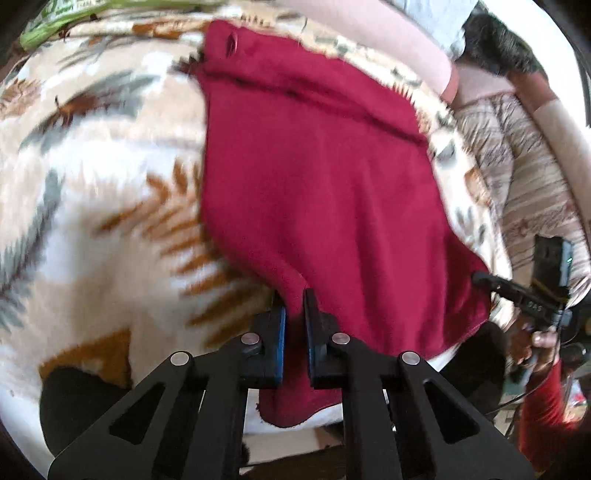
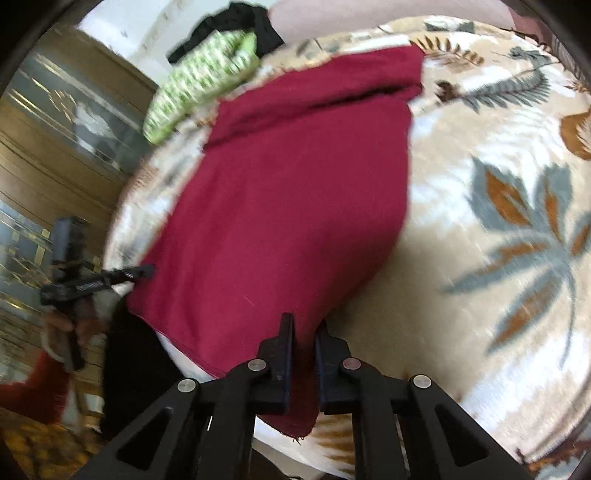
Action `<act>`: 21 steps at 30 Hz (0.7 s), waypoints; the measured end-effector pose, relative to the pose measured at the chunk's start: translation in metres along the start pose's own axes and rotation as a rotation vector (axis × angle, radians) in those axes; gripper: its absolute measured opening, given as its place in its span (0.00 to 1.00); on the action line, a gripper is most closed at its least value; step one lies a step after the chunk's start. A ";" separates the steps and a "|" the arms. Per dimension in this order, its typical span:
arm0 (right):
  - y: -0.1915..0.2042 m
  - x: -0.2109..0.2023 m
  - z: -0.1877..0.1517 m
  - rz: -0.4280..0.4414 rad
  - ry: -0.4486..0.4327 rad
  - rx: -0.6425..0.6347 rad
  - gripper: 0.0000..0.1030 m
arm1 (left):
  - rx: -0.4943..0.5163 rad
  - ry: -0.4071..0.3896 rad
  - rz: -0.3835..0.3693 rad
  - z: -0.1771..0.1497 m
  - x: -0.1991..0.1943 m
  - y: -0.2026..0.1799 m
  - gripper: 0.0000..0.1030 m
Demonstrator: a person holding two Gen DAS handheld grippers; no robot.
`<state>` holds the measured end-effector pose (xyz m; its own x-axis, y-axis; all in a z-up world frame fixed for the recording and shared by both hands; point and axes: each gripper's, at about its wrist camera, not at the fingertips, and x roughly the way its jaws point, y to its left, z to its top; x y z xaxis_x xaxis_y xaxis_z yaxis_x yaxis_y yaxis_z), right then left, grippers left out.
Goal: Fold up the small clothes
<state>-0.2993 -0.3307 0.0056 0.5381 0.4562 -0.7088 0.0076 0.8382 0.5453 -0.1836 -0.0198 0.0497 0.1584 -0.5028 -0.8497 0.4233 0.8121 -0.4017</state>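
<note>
Red garment [image 1: 317, 177] pinched at both near corners, and that is the whole story right now; the left gripper [image 1: 294, 310] has its jaws clamped on a tongue of the cloth's near edge, blue pads pressed either side of the fabric; in the right wrist view the right gripper [image 2: 304, 332] does the same at the opposite near corner, cloth trapped between its fingers and a flap hanging below them; out from the tools, the garment spreads away across the leaf-patterned blanket [image 1: 96, 177], near hem lifted clear, far end lying flat with a fold line or band running across it; a green-and-white patterned cloth [image 2: 192, 77] sits just beyond the far end, with something dark [image 2: 229, 26] behind it; my read is that the fold is mid-way, near hem raised and ready to be carried over; the next move looks to call for both hands travelling forward together, level, so the near edge lands square on the far edge without the middle bunching; both views are motion-blurred; there is pale lettering on the side of each gripper body, but it is too smeared to read; no brand or label legible on the cloth.
</note>
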 end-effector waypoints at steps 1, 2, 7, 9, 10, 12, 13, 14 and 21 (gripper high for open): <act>-0.001 -0.004 0.005 0.022 -0.023 0.009 0.09 | -0.012 -0.023 -0.015 0.009 -0.005 0.001 0.07; -0.001 -0.006 0.013 0.041 -0.050 0.019 0.08 | -0.023 -0.043 -0.024 0.018 -0.008 0.002 0.07; 0.001 -0.014 0.066 0.084 -0.189 0.042 0.08 | -0.048 -0.113 -0.013 0.060 -0.014 0.007 0.07; -0.001 -0.014 0.094 0.086 -0.228 0.050 0.08 | -0.063 -0.148 -0.012 0.086 -0.015 0.010 0.07; -0.003 -0.014 0.107 0.088 -0.241 0.054 0.08 | -0.066 -0.161 -0.010 0.094 -0.016 0.011 0.07; -0.003 -0.010 0.136 0.089 -0.264 0.061 0.08 | -0.060 -0.196 -0.003 0.119 -0.016 0.012 0.07; -0.008 -0.008 0.153 0.091 -0.271 0.069 0.08 | -0.053 -0.211 0.003 0.133 -0.015 0.011 0.07; -0.012 -0.007 0.163 0.091 -0.275 0.073 0.08 | -0.051 -0.228 0.015 0.148 -0.012 0.011 0.07; -0.048 0.021 0.250 0.011 -0.307 0.135 0.08 | -0.107 -0.275 0.121 0.238 0.033 0.032 0.07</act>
<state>-0.0780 -0.4360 0.0761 0.7676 0.3363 -0.5456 0.1007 0.7774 0.6209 0.0474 -0.0808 0.0897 0.4435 -0.4497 -0.7753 0.2928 0.8902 -0.3489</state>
